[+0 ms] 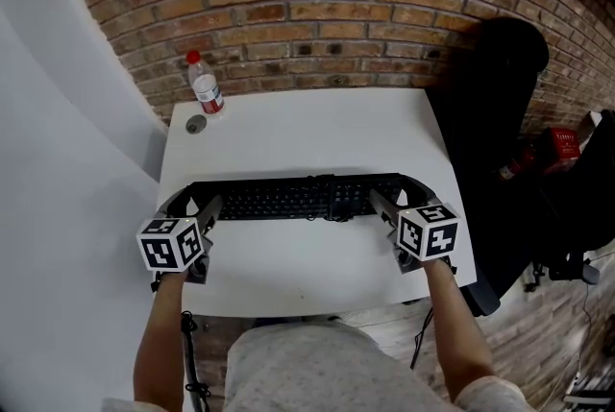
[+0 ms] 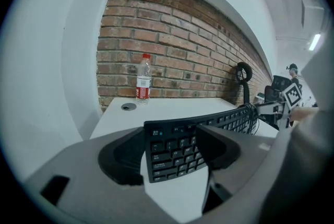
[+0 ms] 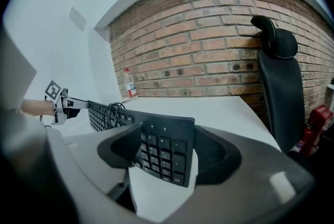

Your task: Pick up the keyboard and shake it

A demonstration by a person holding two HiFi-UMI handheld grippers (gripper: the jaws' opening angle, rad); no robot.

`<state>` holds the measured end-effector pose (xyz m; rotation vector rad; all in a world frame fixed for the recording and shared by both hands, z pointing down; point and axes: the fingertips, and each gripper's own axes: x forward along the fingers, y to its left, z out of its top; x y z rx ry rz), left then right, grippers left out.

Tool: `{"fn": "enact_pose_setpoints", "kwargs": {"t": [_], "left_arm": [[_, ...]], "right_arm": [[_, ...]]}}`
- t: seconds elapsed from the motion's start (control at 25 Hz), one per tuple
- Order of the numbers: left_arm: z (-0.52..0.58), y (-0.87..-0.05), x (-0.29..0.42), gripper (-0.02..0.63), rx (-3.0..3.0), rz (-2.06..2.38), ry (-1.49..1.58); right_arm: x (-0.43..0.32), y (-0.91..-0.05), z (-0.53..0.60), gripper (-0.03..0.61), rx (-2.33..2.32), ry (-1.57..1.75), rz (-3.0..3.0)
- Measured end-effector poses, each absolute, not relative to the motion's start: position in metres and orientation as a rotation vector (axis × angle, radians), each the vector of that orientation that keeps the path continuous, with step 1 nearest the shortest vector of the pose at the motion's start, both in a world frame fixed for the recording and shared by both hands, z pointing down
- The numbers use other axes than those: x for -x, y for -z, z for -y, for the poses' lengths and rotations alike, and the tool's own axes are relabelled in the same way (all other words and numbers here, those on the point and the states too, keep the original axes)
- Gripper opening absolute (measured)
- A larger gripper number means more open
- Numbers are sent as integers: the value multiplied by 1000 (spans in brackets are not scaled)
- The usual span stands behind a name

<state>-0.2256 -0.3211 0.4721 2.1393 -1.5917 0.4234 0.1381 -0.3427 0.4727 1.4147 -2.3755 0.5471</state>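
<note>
A long black keyboard [image 1: 288, 199] lies across the near half of the white table [image 1: 307, 127], with a gripper at each end. My left gripper [image 1: 195, 202] has the keyboard's left end [image 2: 172, 150] between its pads, which rest against it. At the other end, my right gripper [image 1: 396, 192] is closed the same way on the number-pad end [image 3: 162, 155]. In both gripper views the held ends seem to hang slightly above the tabletop. A coiled black cable [image 3: 112, 113] sits on the keys near the middle.
A water bottle [image 1: 205, 85] with a red cap stands at the table's back left, beside a round grommet [image 1: 196, 124]. A brick wall runs behind the table. At its right are a black office chair [image 1: 490, 112] and a red object [image 1: 564, 146] on the floor.
</note>
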Motion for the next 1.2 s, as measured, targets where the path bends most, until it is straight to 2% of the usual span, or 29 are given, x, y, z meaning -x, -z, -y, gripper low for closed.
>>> {"fn": "enact_pose_setpoints", "kwargs": {"t": [0.92,1.2], "left_arm": [[257,-471,223,298,-2115,1615,-478],[237,-479,222,293,-2088,1635,-555]], "right_arm": [[-139,-471,293,322,-1308,-424,2357],[-143,-475,275,307,-1261,-366,2345]]}}
